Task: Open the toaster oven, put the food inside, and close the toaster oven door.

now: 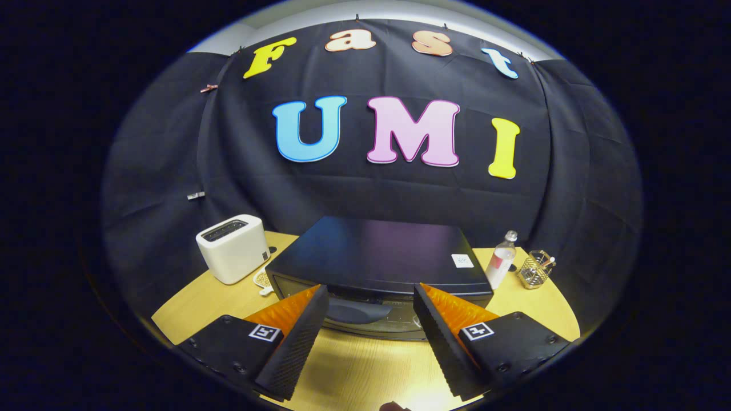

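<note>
We see our gripper (371, 305) spread wide and empty, its fingers flanking the door handle (357, 311) of the black toaster oven (377, 257) at centre frame, door closed; white toaster (233, 248) at left

Toaster (233, 248) left of toaster oven (377, 257)

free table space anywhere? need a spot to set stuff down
Bare wood below the open gripper, in front of the oven. More along the table edge before the toaster. Crowded right of the oven: bottle and wire holder.
</note>
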Available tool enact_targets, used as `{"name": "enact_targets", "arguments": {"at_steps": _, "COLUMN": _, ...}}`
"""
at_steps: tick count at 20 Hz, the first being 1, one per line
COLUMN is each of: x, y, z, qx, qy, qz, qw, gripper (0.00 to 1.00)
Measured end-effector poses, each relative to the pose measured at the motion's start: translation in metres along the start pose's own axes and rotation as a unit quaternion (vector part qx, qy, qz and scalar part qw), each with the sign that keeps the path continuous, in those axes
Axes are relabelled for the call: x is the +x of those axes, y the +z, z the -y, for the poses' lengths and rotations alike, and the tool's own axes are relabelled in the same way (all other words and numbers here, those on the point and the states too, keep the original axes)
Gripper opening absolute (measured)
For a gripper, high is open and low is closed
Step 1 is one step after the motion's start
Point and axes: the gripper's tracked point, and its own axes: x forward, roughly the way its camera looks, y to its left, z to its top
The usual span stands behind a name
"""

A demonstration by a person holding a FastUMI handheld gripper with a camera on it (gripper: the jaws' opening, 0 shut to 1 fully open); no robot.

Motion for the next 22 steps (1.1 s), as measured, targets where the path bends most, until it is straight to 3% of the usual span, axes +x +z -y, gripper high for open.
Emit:
{"name": "enact_targets", "arguments": {"at_steps": 9, "x": -0.084, "y": 0.064, "z": 0.075, "qx": 0.018, "qy": -0.065, "qz": 0.073, "qw": 0.995, "gripper": 0.98}}
{"name": "enact_targets", "arguments": {"at_steps": 15, "x": -0.1, "y": 0.088, "z": 0.103, "qx": 0.032, "qy": -0.096, "qz": 0.101, "qw": 0.99, "gripper": 0.98}}
{"name": "enact_targets", "arguments": {"at_steps": 22, "x": -0.101, "y": 0.091, "z": 0.102, "qx": 0.039, "qy": -0.098, "qz": 0.11, "qw": 0.988, "gripper": 0.98}}
